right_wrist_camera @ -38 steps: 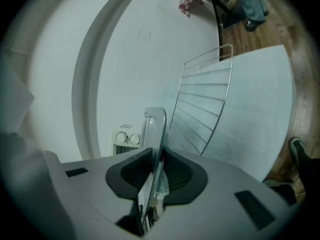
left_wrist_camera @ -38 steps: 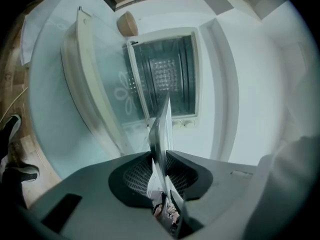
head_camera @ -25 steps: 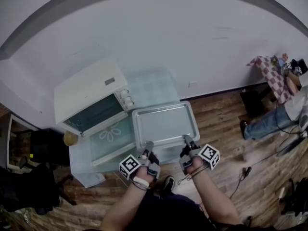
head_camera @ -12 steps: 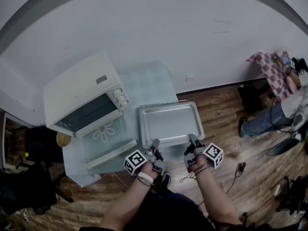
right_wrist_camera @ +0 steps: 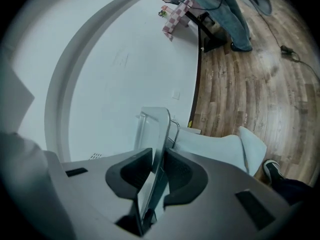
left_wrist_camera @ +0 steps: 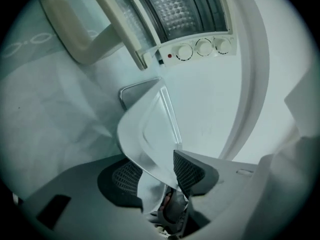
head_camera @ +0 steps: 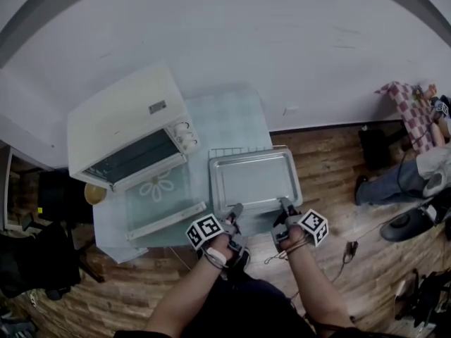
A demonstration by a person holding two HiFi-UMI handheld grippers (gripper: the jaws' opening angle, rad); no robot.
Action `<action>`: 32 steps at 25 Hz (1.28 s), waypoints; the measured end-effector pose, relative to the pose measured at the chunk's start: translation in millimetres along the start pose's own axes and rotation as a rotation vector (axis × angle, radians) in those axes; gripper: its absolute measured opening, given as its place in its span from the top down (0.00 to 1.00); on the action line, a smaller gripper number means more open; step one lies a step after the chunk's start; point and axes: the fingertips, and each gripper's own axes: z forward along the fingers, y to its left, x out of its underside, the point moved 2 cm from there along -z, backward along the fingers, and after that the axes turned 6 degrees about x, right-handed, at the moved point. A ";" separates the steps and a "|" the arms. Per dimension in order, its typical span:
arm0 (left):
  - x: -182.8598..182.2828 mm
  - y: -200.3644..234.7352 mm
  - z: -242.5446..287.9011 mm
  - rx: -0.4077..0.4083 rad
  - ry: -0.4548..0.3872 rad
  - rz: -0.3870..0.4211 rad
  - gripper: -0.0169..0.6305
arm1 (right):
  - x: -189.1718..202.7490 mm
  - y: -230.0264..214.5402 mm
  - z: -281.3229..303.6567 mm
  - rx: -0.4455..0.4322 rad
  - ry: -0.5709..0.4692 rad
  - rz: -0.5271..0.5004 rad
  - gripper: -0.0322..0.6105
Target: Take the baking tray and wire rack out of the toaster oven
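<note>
Holding the baking tray (head_camera: 255, 182) flat on the table (head_camera: 232, 118) just beside the toaster oven (head_camera: 127, 122), I pinch its near rim with my right gripper (head_camera: 284, 204) so it cannot slide. My left gripper (head_camera: 236, 208) has just been opening its jaws. The rim stands between them unpressed, since the table bears the weight. The wire rack (left_wrist_camera: 122, 91) seems to lie beneath the tray.

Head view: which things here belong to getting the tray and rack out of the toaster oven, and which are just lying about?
Belong to the job:
- silver metal baking tray
- wire rack showing under the tray's far edge
- white toaster oven, with its glass door open

Just lying about:
- small yellow round object
- red-and-white checked cloth
- black cable
</note>
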 end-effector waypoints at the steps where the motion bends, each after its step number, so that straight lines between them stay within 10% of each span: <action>1: 3.7 -2.3 0.3 0.007 0.012 -0.006 0.68 | 2.0 -2.8 0.6 0.015 0.007 -0.012 0.83; 11: 37.1 -3.9 -10.5 0.022 0.132 -0.030 0.62 | 23.7 12.5 4.0 0.093 0.153 -0.359 0.48; 18: 64.1 -26.1 -22.8 0.079 0.257 0.042 0.62 | 43.8 -2.1 -18.7 0.135 0.209 -0.395 0.54; 26: 58.3 -27.4 -45.2 0.099 0.269 0.079 0.64 | 61.8 -7.6 -33.0 0.271 0.298 -0.681 0.56; 32: 50.0 -35.0 -60.9 0.131 0.284 0.135 0.64 | 76.8 1.5 -55.0 0.238 0.261 -0.642 0.63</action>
